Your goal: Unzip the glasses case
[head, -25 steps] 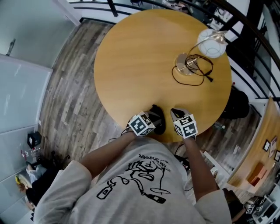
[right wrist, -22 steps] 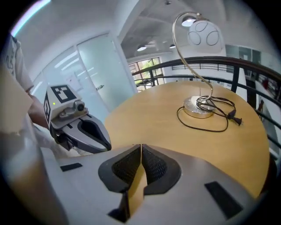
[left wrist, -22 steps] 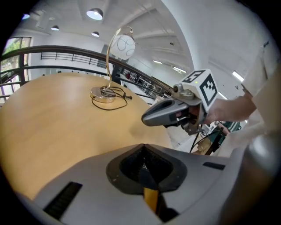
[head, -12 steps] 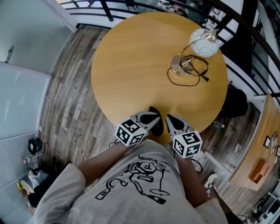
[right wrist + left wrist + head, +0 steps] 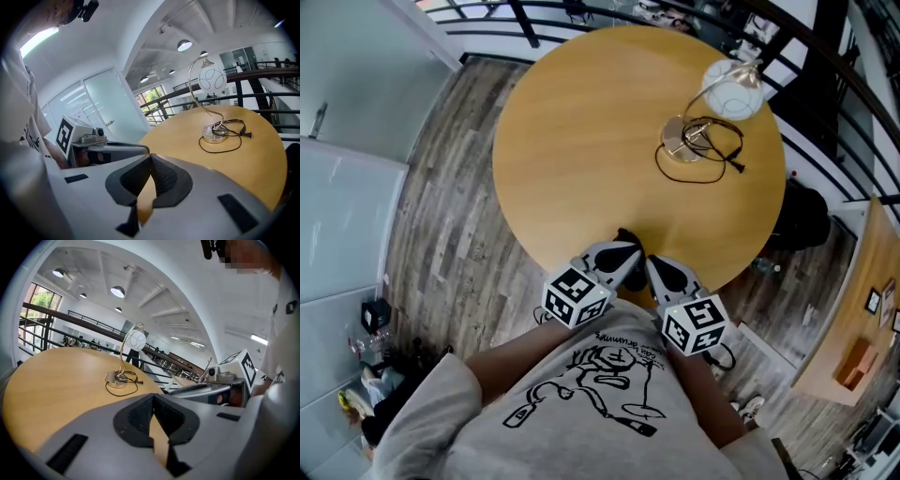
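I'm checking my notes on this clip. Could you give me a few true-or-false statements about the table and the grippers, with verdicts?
1. The left gripper and the right gripper both have their jaws together. True.
2. The lamp lies on its side. False: it stands upright on the table.
3. The cord lies on the table by the lamp's base. True.
4. The right gripper holds the cord. False: it holds nothing and sits at the table's near edge, away from the cord.

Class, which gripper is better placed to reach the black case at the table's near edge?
Probably left. The left gripper, shut and empty, has its tip beside the small black glasses case on the round wooden table; the right gripper, also shut, sits slightly farther off.
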`<action>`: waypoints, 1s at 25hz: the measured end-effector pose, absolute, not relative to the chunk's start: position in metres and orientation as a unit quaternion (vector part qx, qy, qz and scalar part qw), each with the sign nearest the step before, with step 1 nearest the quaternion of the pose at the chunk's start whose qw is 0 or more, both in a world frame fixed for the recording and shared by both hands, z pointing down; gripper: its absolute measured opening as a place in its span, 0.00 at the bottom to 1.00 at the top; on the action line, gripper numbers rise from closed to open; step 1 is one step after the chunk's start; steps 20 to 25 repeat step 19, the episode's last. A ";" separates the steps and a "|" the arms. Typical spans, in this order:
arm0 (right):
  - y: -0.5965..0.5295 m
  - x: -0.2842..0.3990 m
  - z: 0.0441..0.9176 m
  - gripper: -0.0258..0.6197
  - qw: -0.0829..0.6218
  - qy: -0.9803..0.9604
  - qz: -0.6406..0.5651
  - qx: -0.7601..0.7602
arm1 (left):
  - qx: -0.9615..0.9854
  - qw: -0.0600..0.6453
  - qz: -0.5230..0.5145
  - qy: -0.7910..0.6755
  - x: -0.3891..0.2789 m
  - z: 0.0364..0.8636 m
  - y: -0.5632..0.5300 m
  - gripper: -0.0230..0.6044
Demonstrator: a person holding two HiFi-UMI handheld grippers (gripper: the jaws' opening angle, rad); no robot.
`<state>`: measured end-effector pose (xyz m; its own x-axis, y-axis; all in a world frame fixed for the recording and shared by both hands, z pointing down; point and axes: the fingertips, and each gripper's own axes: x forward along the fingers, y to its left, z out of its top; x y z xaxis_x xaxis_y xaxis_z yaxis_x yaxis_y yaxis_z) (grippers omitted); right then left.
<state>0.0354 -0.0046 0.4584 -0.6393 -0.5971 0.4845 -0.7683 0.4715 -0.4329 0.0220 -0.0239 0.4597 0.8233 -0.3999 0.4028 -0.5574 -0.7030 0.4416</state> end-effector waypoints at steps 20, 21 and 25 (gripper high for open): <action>-0.010 0.040 0.460 0.08 0.136 -0.846 0.315 0.409 | 0.910 0.283 0.141 -0.268 0.022 0.461 -0.025 0.05; -0.010 0.040 0.460 0.08 0.136 -0.846 0.315 0.409 | 0.910 0.283 0.141 -0.268 0.022 0.461 -0.025 0.05; -0.010 0.040 0.460 0.08 0.136 -0.846 0.315 0.409 | 0.910 0.283 0.141 -0.268 0.022 0.461 -0.025 0.05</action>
